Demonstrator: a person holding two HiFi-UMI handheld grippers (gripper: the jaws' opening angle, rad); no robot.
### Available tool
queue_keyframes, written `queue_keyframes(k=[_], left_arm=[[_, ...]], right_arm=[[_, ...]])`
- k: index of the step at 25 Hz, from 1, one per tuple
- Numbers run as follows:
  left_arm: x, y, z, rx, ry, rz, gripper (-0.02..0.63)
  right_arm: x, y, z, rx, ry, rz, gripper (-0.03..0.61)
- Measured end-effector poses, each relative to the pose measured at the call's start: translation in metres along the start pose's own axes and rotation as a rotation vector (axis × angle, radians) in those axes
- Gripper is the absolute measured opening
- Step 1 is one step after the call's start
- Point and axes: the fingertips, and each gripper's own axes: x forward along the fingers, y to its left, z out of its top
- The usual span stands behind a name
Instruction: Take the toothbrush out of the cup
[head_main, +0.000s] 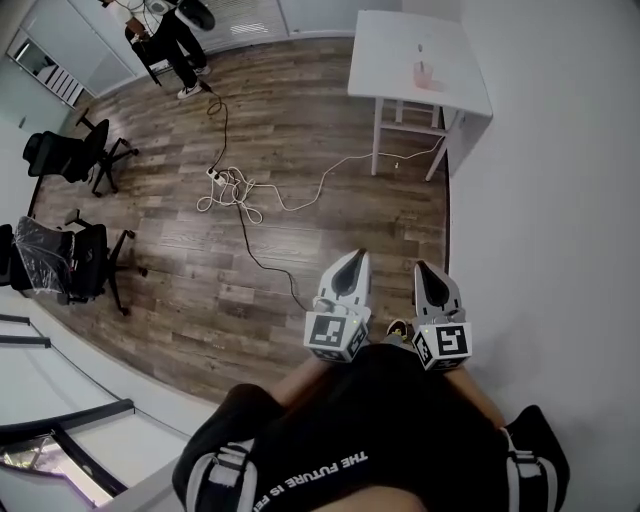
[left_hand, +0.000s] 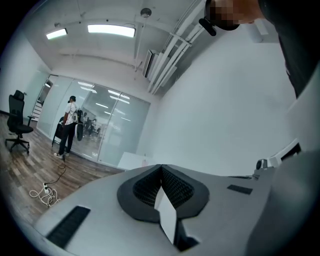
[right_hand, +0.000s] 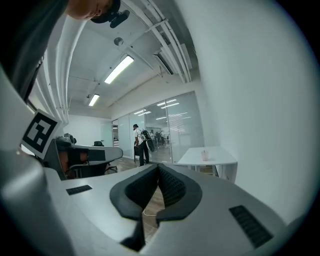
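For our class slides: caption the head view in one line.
Left gripper and right gripper, both shut, held near the body, far from the cup on the white table.

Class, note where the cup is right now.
In the head view the pink cup stands on the white table at the upper right, against the wall.

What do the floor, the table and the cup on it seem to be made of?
Floor: wood or wood-look laminate with a matte finish; it shows brown planks with grain and seams. Table: smooth white top and legs, perhaps laminate or painted metal; the look leaves it open. Cup: pink, likely plastic, but too small to be sure.
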Motion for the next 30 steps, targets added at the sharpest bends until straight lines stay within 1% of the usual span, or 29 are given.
queue_keyframes(k=[7, 12, 16, 21, 24, 27, 30], left_arm=[[-0.001, 0.025, 0.006, 0.001, -0.003, -0.002, 0.018], [0.020, 0.030, 0.006, 0.006, 0.018, -0.007, 0.018], [0.040, 0.026, 0.004, 0.015, 0.017, -0.016, 0.018], [0.073, 0.021, 0.000, 0.018, 0.033, 0.003, 0.019], [0.116, 0.019, 0.003, 0.013, 0.029, 0.001, 0.020], [0.152, 0.014, 0.000, 0.037, 0.039, 0.015, 0.019], [0.178, 0.006, 0.003, 0.052, 0.046, 0.018, 0.018]], right_arm=[[0.019, 0.011, 0.003, 0.007, -0.021, -0.020, 0.014], [0.035, -0.007, 0.005, 0.018, -0.034, -0.042, 0.014], [0.044, -0.025, 0.001, 0.024, -0.036, -0.053, 0.014], [0.059, -0.060, 0.000, 0.050, -0.038, -0.051, 0.014], [0.085, -0.099, 0.010, 0.054, -0.066, -0.044, 0.014], [0.103, -0.136, 0.011, 0.068, -0.076, -0.039, 0.014], [0.110, -0.164, 0.017, 0.072, -0.085, -0.051, 0.014]])
